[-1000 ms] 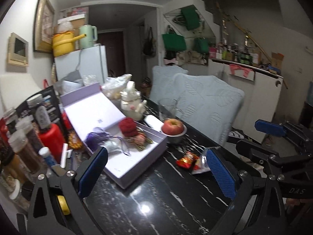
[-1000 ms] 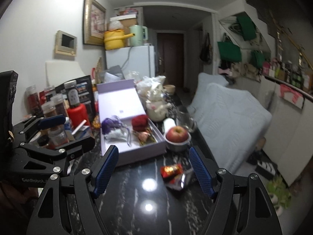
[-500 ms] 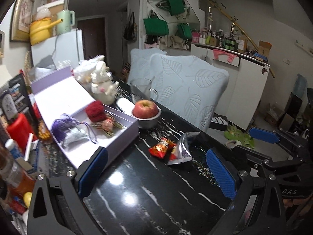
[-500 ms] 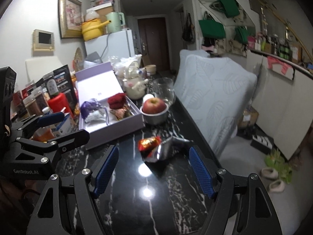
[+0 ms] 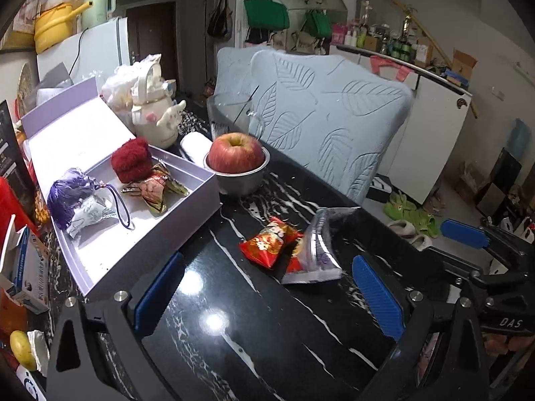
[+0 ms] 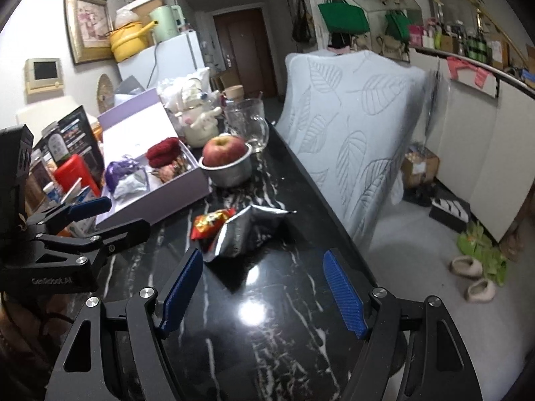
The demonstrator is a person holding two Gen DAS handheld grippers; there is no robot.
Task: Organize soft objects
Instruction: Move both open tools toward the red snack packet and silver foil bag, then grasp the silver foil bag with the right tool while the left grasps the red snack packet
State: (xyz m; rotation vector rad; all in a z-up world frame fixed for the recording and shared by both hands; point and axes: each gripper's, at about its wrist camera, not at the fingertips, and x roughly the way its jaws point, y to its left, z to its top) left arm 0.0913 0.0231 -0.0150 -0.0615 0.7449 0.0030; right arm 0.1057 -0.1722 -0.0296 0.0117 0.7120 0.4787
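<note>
Both grippers, left gripper and right gripper, are hanging wide apart and empty over the red pouch, which is looking light and squashy, best pinched across its plump middle.

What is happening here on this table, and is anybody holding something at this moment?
A person holds two grippers over a black marble table; both are open and hold nothing. The left gripper and the right gripper point at a red packet and a silver bag lying loose on the table. An open lilac box beside them already holds a purple pouch, a red knitted piece and a small colourful sachet.
</note>
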